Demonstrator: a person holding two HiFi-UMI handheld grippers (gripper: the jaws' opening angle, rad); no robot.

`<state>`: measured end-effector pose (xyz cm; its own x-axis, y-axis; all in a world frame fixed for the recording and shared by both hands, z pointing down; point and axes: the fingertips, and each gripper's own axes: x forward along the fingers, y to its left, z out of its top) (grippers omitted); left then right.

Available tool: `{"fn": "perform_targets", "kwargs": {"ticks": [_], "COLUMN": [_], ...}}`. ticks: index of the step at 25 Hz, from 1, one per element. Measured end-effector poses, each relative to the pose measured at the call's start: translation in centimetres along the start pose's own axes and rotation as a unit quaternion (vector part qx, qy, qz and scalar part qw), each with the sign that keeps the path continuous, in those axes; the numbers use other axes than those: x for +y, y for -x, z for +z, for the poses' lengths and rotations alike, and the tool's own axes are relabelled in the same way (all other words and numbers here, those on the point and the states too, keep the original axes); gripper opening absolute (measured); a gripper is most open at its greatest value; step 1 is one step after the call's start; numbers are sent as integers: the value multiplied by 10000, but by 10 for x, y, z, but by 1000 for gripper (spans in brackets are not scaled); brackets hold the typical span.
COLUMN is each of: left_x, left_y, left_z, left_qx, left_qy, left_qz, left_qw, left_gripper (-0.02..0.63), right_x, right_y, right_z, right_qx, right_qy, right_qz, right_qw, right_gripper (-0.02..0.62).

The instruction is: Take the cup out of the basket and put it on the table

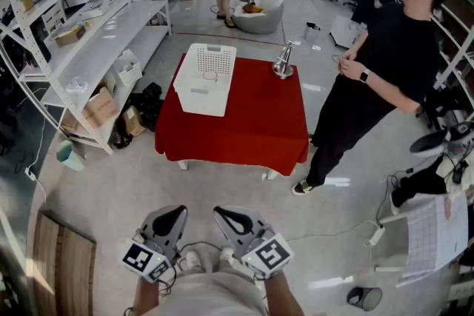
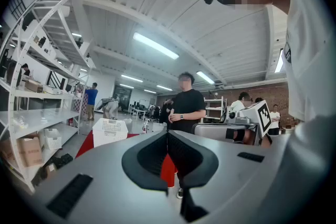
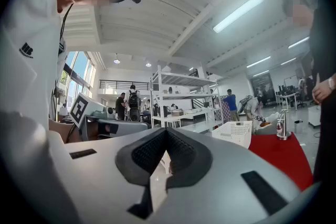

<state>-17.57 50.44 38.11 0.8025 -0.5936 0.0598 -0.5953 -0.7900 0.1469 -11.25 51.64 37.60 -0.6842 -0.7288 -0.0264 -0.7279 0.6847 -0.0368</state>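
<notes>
The cup [image 1: 210,75] is made out only as a faint round rim inside the basket [image 1: 206,89], near its middle; its material cannot be told.

At the far left, one white metal shelf rack [image 1: 89,48] is seen. It is loaded with cardboard boxes and cut off by the edge of the head view.

The single basket is rectangular, of white plastic pierced with fine holes. It is set on the left half of the one worktop [image 1: 255,126], which is draped in a smooth red cloth that hangs over its edges.

Farther right, one shiny metal object [image 1: 283,61] stands upright at the worktop's far edge, apart from the basket. It is too small for its kind to be told.

At the right, one person in black clothes [image 1: 378,70] stands just beside the worktop on the pale, glossy floor [image 1: 111,189]. Two more people are seen small at the far end of the room.

Two grey, hard-shelled tools with black ribbed pads are held level at the bottom of the head view, over the floor and well short of the worktop. Each carries a cube with square markers.

The left tool [image 1: 169,222] has its jaws pressed together, with nothing between them. The right tool [image 1: 235,220] is likewise closed and empty.
</notes>
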Motion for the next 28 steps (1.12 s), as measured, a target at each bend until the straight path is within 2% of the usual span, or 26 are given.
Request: {"fn": "perform_targets", "kwargs": {"ticks": [10, 16, 23, 28], "left_x": [-20, -22, -6, 20], "left_y": [-14, -23, -37, -50], "left_z": [-1, -2, -2, -2], "left_qx": [61, 69, 46, 18], "left_qy": [-37, -52, -19, 24], "left_qz": [177, 167, 123, 71], "left_qw": [9998, 9998, 9999, 10000], "left_gripper": [11, 11, 11, 11], "right_x": [-15, -24, -42, -54], "right_y": [20, 21, 9, -14], "right_z": [4, 11, 8, 3], "right_qx": [-78, -310, -244, -174], "right_qy": [-31, -88, 21, 16], "right_qz": [113, 61, -23, -52], "right_qw": [9999, 9995, 9997, 9998], "right_gripper": [8, 9, 8, 8]}}
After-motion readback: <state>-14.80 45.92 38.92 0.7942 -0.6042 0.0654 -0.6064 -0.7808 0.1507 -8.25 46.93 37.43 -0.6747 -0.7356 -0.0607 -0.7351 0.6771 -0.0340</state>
